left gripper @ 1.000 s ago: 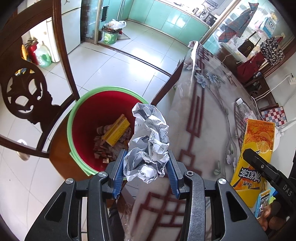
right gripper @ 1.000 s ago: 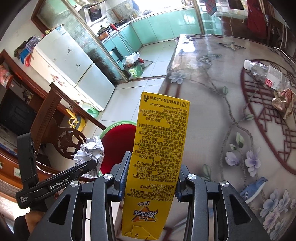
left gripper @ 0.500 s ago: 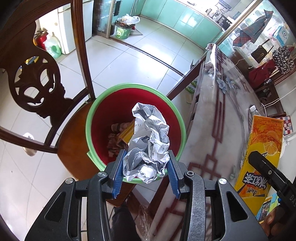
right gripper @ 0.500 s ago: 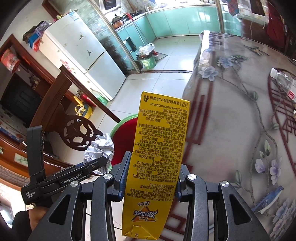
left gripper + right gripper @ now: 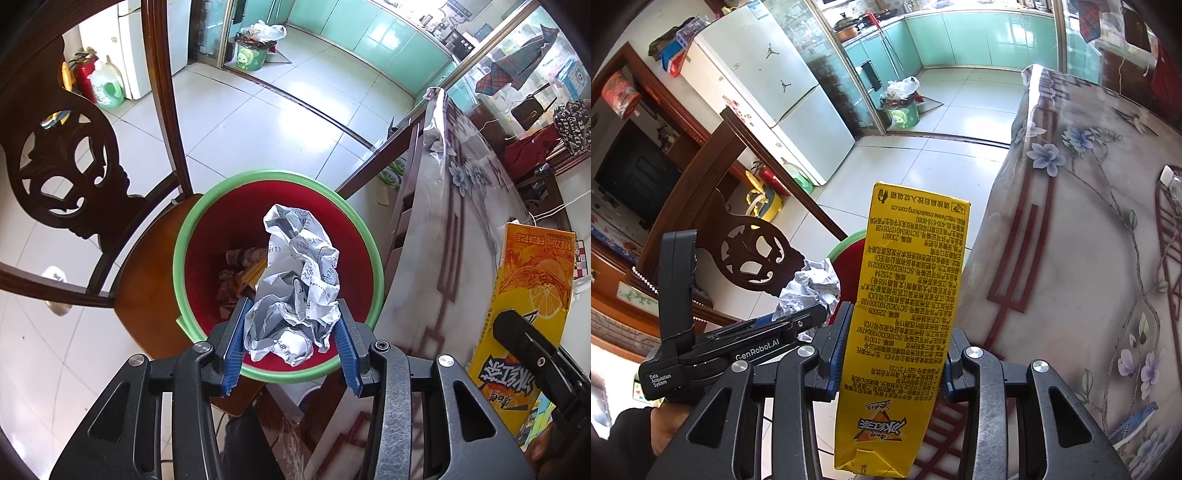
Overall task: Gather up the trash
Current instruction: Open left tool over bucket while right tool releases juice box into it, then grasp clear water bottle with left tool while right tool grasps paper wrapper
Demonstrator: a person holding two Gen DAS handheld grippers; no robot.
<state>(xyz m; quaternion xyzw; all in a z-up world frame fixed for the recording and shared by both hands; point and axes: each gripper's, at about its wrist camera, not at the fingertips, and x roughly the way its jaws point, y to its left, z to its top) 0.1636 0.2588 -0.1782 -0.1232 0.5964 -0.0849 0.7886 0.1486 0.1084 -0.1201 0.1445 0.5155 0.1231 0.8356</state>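
Paper, crumpled into a printed white ball point(image 5: 295, 291), is sitting pinched between the blue pads of the left hand-held gripper point(image 5: 291, 341), which is hanging directly over the open mouth of a red bin with a green rim point(image 5: 207, 206). Inside that bin some brown scraps and a yellow piece point(image 5: 240, 273) are lying at the bottom. The bin is standing on the seat of a dark carved wooden chair point(image 5: 70, 173), just beside the edge of the surface point(image 5: 454, 229), which is wearing a floral cover under clear plastic.

The right hand-held gripper point(image 5: 890, 358) is clamping a yellow drink carton point(image 5: 905, 317) across its lower half, its blue pads pressing on both narrow sides; the carton is pointing away from the camera with its print upside down. From the right wrist view the carton is sitting off the surface's edge, with the bin's green rim peeking out to its left and the paper ball showing there too, gripped in the other tool.

Across the tiled floor a small green bin point(image 5: 905, 114) stuffed with bags is standing by the kitchen doorway, and a white refrigerator point(image 5: 768, 85) is standing to its left.
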